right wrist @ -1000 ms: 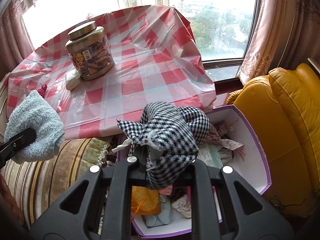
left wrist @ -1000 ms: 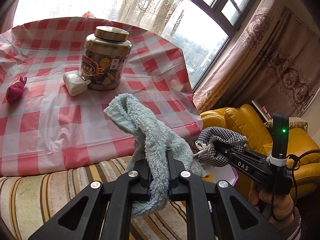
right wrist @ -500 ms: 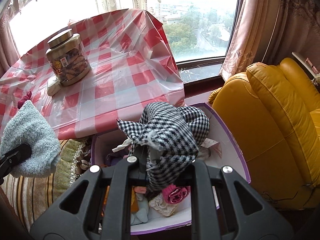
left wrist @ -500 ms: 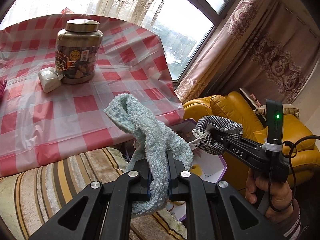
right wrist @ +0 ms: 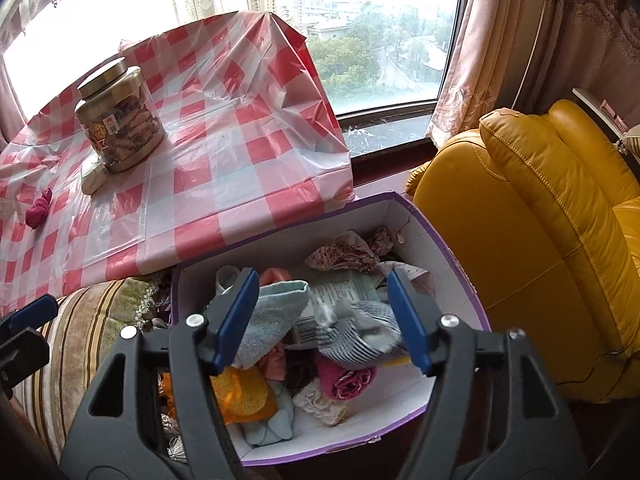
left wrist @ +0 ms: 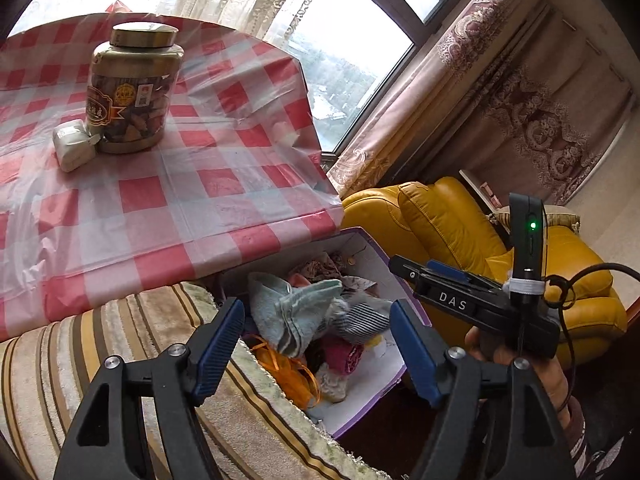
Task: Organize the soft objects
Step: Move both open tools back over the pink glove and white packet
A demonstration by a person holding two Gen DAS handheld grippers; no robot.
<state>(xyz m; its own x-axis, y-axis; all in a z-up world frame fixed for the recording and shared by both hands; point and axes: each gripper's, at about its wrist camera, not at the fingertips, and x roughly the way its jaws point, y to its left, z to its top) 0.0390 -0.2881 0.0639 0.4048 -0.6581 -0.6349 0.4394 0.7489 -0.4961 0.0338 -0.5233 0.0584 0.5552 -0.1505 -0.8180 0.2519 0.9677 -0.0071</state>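
Observation:
A white box with a purple rim (left wrist: 370, 250) (right wrist: 436, 252) stands below the table edge, full of soft items. My left gripper (left wrist: 316, 312) hangs over it, jaws opening, with nothing between the pads. Under it, in the box, lies the light blue towel (left wrist: 296, 312) (right wrist: 272, 312). My right gripper (right wrist: 322, 280) is also over the box, jaws opening and nothing held. The black-and-white checked cloth (right wrist: 356, 328) (left wrist: 360, 320) shows blurred below it among the other cloths. A dark red cloth roll (right wrist: 38, 212) lies on the checked tablecloth.
A gold-lidded jar (left wrist: 132, 88) (right wrist: 120, 116) and a white packet (left wrist: 74, 146) stand on the red-checked table. A striped cushion (left wrist: 100, 344) lies left of the box, a yellow armchair (right wrist: 560, 220) right of it. A hand holds the right gripper (left wrist: 404, 266).
Both grippers went from shut to open. The blue towel left the left jaws and the checked cloth left the right jaws; both now lie in the box.

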